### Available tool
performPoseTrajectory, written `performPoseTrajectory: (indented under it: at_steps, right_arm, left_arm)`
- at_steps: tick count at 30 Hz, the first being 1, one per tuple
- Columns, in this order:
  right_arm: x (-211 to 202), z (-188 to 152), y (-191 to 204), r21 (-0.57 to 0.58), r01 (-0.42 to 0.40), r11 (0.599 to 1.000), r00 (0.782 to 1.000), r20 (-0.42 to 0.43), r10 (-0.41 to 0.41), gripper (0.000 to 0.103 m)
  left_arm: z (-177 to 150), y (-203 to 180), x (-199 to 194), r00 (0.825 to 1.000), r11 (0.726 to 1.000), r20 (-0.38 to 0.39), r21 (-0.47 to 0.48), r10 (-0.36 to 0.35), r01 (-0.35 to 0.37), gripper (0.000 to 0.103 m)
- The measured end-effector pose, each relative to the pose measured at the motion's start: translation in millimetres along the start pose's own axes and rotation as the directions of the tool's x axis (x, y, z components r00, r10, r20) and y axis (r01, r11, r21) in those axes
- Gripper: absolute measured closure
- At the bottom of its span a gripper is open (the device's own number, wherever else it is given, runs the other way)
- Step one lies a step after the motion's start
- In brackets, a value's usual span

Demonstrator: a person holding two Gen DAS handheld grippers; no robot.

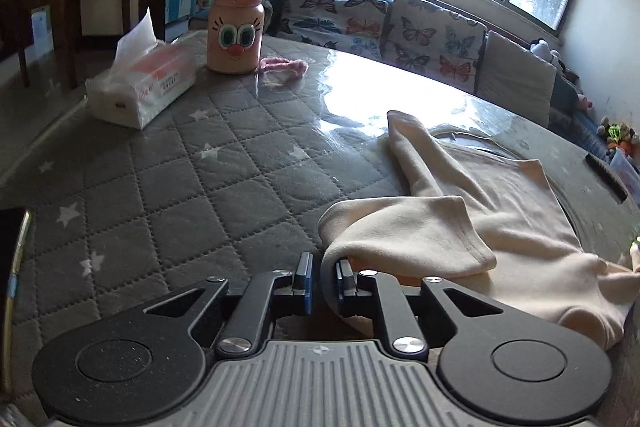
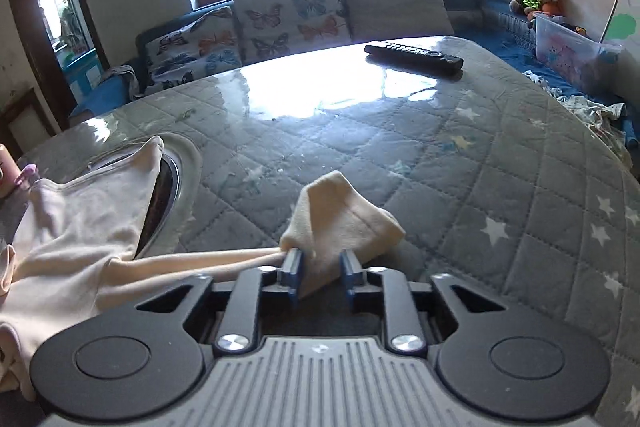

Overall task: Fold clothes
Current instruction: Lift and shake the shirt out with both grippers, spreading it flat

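We find the left claw (image 1: pixel 323 277) nearly closed, pinching the cream garment (image 1: pixel 460 223); the right claw (image 2: pixel 319 277), open, straddles its corner on the tabletop (image 2: pixel 500 167).

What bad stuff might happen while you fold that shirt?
1. The right gripper has a gap between its fingers, with only a fold of the cream shirt sitting in it, so the cloth might slip out.
2. The left gripper pinches just a thin edge of the shirt, which could pull free.
3. The remote lies on the table beyond the shirt; a wide swing might knock it.
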State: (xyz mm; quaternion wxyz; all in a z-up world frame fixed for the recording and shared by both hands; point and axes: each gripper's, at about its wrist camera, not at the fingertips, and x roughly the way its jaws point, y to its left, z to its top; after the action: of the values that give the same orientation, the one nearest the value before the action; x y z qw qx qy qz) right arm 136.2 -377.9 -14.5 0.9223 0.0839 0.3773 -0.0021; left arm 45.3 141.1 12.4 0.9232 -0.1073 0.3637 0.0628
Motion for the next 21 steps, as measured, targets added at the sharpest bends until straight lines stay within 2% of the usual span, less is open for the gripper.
performPoseTrajectory:
  at_steps: [2, 4, 7, 10, 16, 19, 21]
  right_arm:
    - [-5, -2, -4, 0.01, 0.001, 1.0, 1.0, 0.008, -0.001, 0.077]
    - [-8, -3, -7, 0.018, 0.004, 1.0, 1.0, 0.012, -0.004, 0.072]
    - [-11, -3, -5, 0.011, 0.01, 1.0, 1.0, 0.018, -0.01, 0.068]
    - [-9, 2, 3, -0.013, 0.007, 1.0, 0.999, 0.033, -0.006, 0.062]
    - [2, 18, 24, -0.053, -0.014, 0.998, 0.998, 0.053, 0.017, 0.062]
    - [13, 24, 31, -0.063, -0.012, 0.998, 0.999, 0.032, 0.014, 0.062]
    - [25, 26, 33, -0.075, 0.017, 0.997, 1.0, 0.0, -0.017, 0.064]
  left_arm:
    - [-2, 2, -1, 1.0, 1.0, -0.002, 0.008, 0.012, -0.012, 0.069]
    - [-4, 5, 0, 1.0, 1.0, -0.014, 0.003, 0.018, -0.018, 0.069]
    - [-9, 8, -1, 0.999, 0.999, -0.022, 0.003, 0.036, -0.036, 0.056]
    - [-11, 9, -1, 0.999, 0.999, -0.028, 0.004, 0.04, -0.04, 0.052]
    - [-11, 11, -9, 0.998, 0.998, -0.006, 0.012, 0.056, -0.056, 0.038]
    - [-11, 13, -16, 0.998, 0.998, 0.011, 0.015, 0.054, -0.054, 0.036]
    - [-10, 9, -22, 0.999, 0.999, 0.029, 0.034, 0.033, -0.034, 0.036]
